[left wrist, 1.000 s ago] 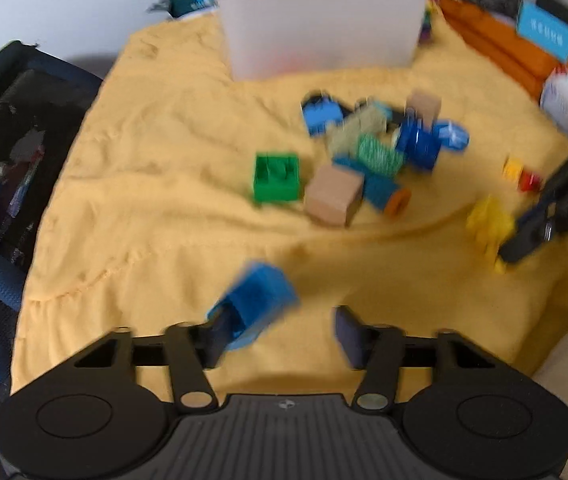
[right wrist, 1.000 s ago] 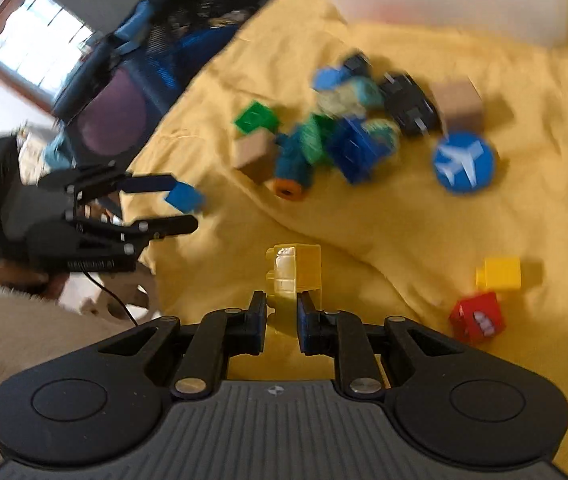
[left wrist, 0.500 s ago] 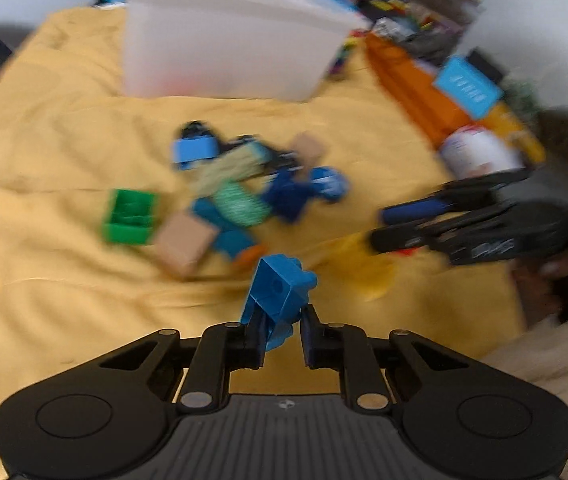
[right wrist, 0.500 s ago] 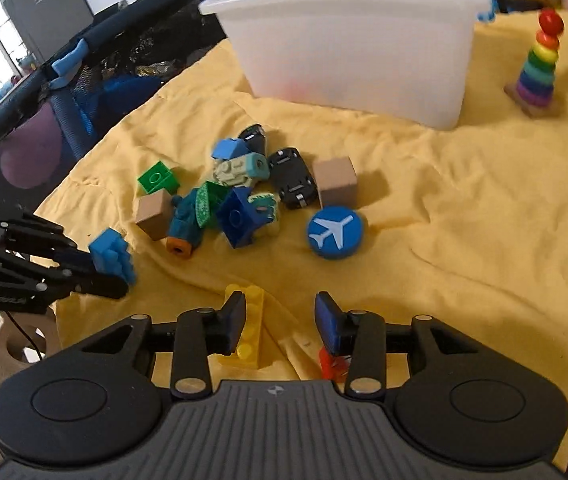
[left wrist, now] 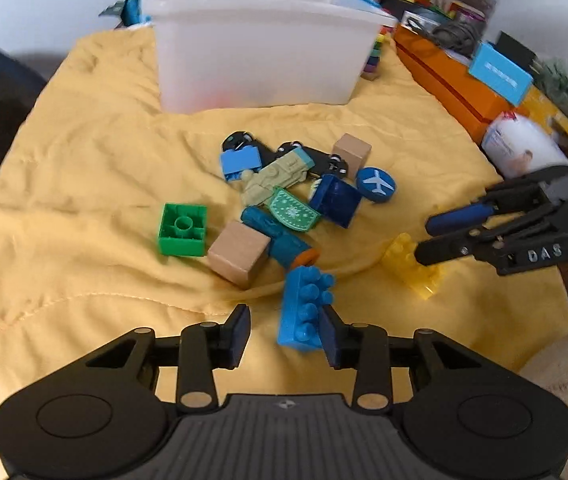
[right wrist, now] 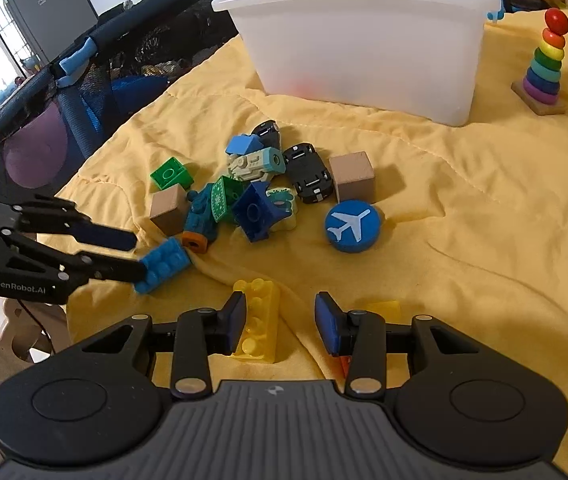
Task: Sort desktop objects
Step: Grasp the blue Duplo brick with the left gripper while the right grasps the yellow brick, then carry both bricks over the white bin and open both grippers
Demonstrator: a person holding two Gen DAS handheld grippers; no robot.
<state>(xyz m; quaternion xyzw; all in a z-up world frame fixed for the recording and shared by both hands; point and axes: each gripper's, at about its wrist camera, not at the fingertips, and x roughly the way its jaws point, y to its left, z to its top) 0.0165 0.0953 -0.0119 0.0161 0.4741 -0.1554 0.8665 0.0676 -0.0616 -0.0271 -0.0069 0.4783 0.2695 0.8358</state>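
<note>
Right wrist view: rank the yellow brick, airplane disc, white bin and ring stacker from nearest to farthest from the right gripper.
1. Yellow brick: between the open fingers of the right gripper, against the left pad.
2. Airplane disc: just ahead, slightly right.
3. White bin: far, centre.
4. Ring stacker: far right corner; too close to call against the bin.

Cloth [right wrist: 463,240] plain yellow; bin [right wrist: 363,48] translucent white; round disc [right wrist: 352,226] blue with a white aeroplane; fan-shaped piece [left wrist: 293,213] green with pale dotted pattern. Studded bricks: one light blue [left wrist: 303,308], one clear yellow [right wrist: 258,320], one green [left wrist: 183,230]; two cubes [right wrist: 351,177] plain tan. Ring stack [right wrist: 545,64] rainbow-banded, red on top, purple lowest.
</note>
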